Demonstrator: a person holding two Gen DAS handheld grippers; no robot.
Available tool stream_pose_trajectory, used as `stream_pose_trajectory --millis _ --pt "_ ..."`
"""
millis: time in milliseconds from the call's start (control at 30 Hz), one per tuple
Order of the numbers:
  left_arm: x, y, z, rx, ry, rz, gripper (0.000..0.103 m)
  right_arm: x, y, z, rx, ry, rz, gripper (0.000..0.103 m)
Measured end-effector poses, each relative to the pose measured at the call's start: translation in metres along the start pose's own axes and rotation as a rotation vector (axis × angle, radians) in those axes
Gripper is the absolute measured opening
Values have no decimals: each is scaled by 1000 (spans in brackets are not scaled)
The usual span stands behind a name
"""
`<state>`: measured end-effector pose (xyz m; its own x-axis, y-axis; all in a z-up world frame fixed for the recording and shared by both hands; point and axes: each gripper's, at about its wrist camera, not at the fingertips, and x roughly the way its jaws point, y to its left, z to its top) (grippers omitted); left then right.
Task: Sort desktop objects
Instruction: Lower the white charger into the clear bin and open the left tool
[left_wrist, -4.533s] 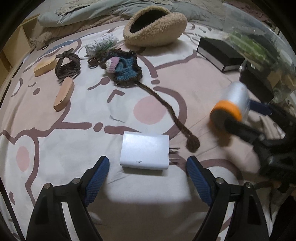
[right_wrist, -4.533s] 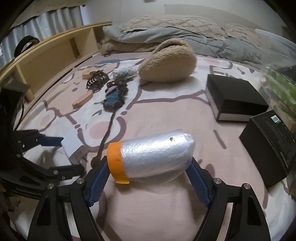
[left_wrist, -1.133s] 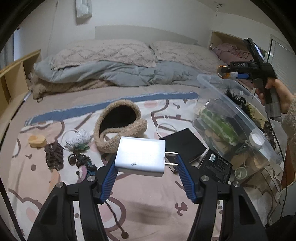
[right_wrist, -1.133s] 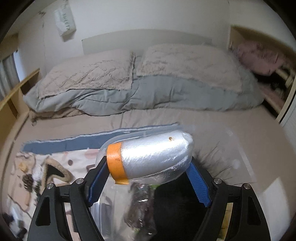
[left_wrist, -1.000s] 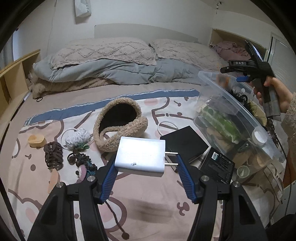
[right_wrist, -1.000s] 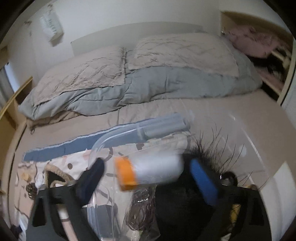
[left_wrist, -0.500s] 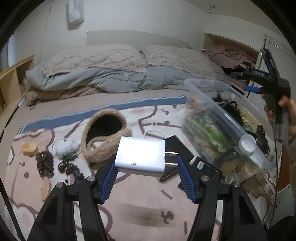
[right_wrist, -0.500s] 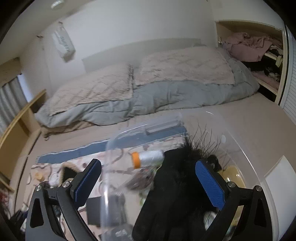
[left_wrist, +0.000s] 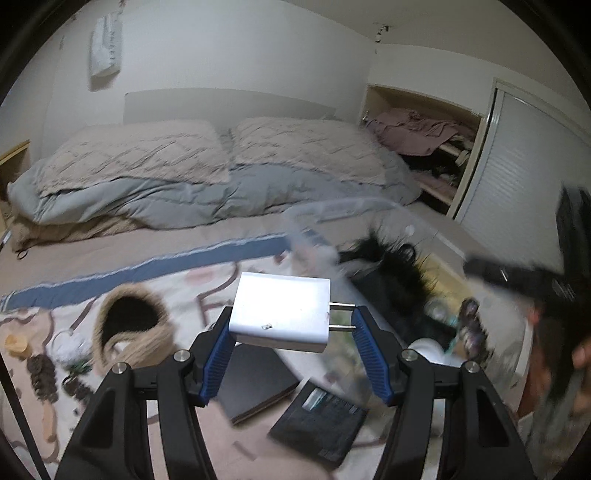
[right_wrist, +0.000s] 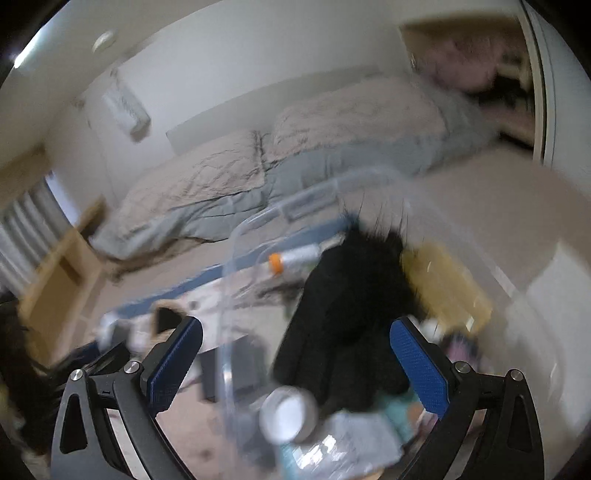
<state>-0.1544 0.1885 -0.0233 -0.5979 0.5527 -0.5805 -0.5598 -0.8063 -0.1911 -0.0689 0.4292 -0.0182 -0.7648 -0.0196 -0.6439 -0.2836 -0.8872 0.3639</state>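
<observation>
Blue pads of the left gripper (left_wrist: 291, 341) clamp a white plug-in charger (left_wrist: 281, 316), prongs pointing right, held in the air above the patterned bedspread (left_wrist: 207, 291). Right gripper (right_wrist: 295, 363) hangs with its jaws spread and nothing between them, over the clear plastic bin (right_wrist: 236, 236). Inside the bin lie an orange-capped silver bottle (right_wrist: 293, 257) and a black furry item (right_wrist: 351, 306).

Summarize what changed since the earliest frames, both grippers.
The right gripper let go of the orange-capped silver tube, which now lies in the clear bin; its jaws are open and empty. The left gripper lifted the white charger off the blanket and carried it toward the bin, still clamped.
</observation>
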Motion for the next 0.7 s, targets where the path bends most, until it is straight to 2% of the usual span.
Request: stream_pose_trajectory --millis 33,267,467,700 --pt "6 -6 7 4 -1 -1 63 -5 -3 -2 15 -2 18 101" --pt "46 -44 44 18 -1 -11 63 -37 -4 -12 -46 -99 -36 101" --pt "86 -71 66 22 34 -12 63 -42 -8 -11 -79 -139 -49 101" --pt "125 -93 77 9 67 12 63 -39 -30 -8 -21 -152 -61 101"
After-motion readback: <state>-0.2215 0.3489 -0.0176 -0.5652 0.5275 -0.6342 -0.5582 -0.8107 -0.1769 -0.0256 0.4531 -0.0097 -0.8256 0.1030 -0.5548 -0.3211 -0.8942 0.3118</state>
